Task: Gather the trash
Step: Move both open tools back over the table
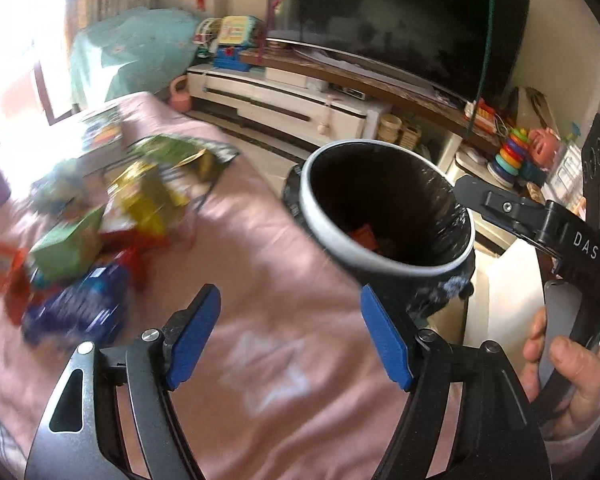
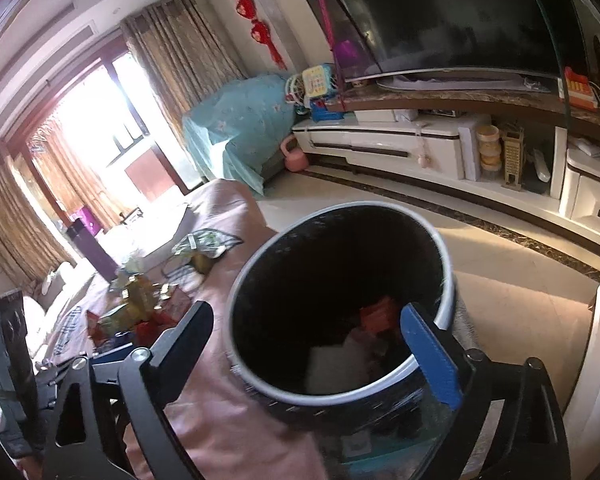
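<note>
left gripper (image 1: 290, 338): fingers apart, nothing between, above the pink cloth (image 1: 260, 280) | right gripper (image 2: 308, 344): fingers spread wide over the bin (image 2: 260, 376), empty | bin: beyond left fingers to the right, holding wrappers | trash pile (image 1: 100, 216): beyond left fingers, to their left

The left wrist camera looks forward and down over the pink-covered worktop (image 1: 260, 280), with the bin (image 1: 384, 216) just beyond the worktop's right edge. The right wrist camera sits closer, looking down into the same bin (image 2: 340, 300). The 2 views share the bin, the television (image 1: 400, 20) and the wrapper pile (image 1: 100, 220).
</note>
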Demonstrator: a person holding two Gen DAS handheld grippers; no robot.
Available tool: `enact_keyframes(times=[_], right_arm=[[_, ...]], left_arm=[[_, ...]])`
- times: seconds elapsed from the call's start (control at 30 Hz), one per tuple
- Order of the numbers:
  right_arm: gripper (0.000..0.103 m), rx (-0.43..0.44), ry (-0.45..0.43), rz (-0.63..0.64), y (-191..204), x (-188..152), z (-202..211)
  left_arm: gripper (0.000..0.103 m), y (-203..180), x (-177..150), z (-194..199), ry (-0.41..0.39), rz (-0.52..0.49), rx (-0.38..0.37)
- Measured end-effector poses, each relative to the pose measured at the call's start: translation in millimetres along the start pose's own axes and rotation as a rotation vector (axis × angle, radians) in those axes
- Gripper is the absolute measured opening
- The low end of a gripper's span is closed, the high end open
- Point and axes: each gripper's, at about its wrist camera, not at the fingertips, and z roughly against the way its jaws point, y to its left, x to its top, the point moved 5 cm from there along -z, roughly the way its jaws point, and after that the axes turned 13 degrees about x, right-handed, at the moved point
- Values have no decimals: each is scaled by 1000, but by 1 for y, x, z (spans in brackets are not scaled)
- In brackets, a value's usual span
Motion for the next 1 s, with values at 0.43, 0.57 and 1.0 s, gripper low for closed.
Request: enact_keyframes(times=[0.43,0.57,1.0], right_arm=[[98,94,78,35,71,-46,-26],[98,112,112,61,90,-58,-38],[98,136,172,118,128,-83,-65]], left_arm=[[75,95,-47,27,0,170,91],[75,122,-61,29,17,220,111],[75,175,-82,32,33,313,145]])
